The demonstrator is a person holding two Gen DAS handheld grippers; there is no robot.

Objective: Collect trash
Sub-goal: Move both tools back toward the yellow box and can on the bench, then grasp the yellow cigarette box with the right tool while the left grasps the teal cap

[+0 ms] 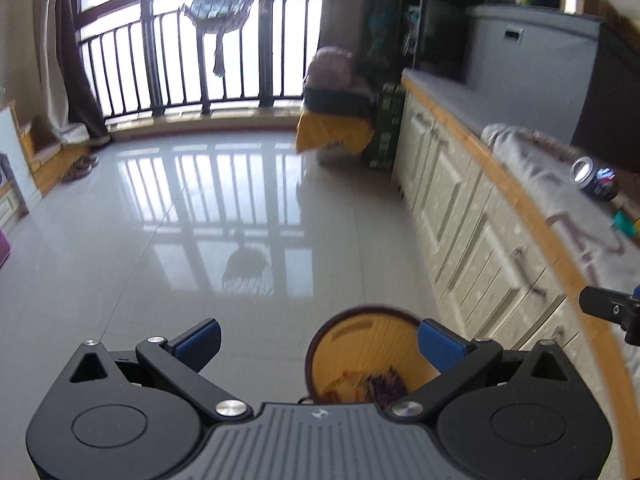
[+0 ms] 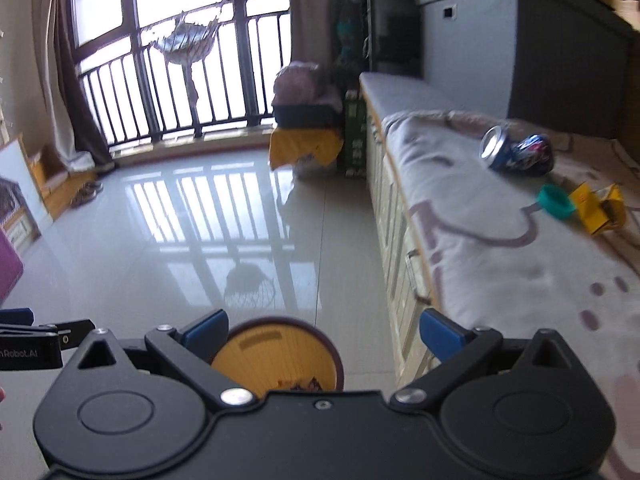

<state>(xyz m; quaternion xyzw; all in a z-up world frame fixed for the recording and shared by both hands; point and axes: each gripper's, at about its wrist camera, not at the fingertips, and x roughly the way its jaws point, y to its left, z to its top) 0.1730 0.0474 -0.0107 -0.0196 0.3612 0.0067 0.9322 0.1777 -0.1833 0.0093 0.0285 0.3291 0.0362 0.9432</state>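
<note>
While both the left gripper (image 1: 318, 340) and right gripper (image 2: 322, 334) hang released above the round yellow wastebasket (image 2: 276, 360), the crushed blue drink can (image 2: 518, 154) lies on the cloth-covered counter (image 2: 480, 248) well beyond it; retrieval likely comes next.

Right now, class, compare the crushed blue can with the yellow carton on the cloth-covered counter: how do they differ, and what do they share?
The crushed blue can is rounded, shiny metal, lying on its side with its silvery end showing; the yellow carton is angular, matte and folded flat. The can lies farther along the cloth; the carton sits nearer, beside a teal cap. Both are uncollected trash, and neither is held by any tongs.
</note>
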